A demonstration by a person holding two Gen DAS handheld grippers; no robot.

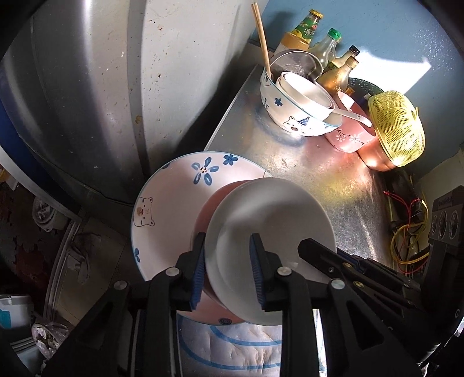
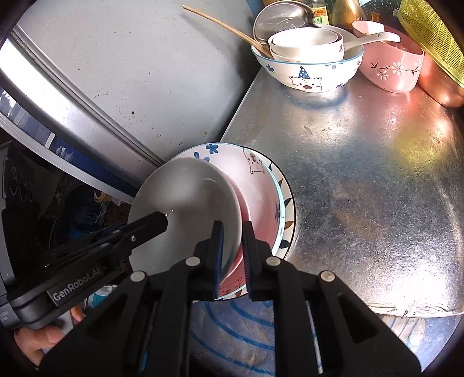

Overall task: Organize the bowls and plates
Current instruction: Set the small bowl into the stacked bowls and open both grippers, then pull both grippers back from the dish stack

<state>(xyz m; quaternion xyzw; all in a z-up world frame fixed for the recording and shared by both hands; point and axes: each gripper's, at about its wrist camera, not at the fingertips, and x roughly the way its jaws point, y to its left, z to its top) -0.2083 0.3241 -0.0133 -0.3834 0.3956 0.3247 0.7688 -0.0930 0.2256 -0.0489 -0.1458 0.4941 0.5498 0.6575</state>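
So far the sorting looks roughly half done. At the near left corner of the metal table [image 2: 362, 179] a stack of plates is forming: a leaf-patterned plate [image 2: 287, 208] lies at the bottom, a bear-and-flower plate [image 1: 171, 203] on it, a pink dish [image 2: 255, 214] above that, and a plain white plate [image 1: 269, 232] is being added on top. That white plate sits tilted, not yet flat on the pile.

Both tools are on it. The left gripper [image 1: 227, 269] has its jaws standing either side of the white plate's rim at about 6 o'clock in its own view, blue pads close to the rim; whether they press it I cannot tell for certain, but they look closed on it. The right gripper [image 2: 233, 255] has its jaws narrowly apart around the rims of the white plate and the pink dish together, at roughly 5 o'clock of the stack, apparently pinching them.

What is left, judging by the far end of the table: toward 12 o'clock a bear-print bowl [image 2: 313, 72] holds nested white bowls [image 2: 307, 43], a ceramic spoon [image 2: 374, 39] and wooden chopsticks [image 1: 262, 40], with a steel lid [image 2: 278, 20] behind. Just beside it, at 1 o'clock, stands a pink blossom bowl [image 2: 391, 72], touching a copper-coloured basin [image 1: 377, 159] that carries a yellow strainer [image 1: 397, 127]. Bottles [image 1: 327, 49] stand behind. The bowls are gathered but mixed with utensils, so tidying them seems to remain once the white plate settles.
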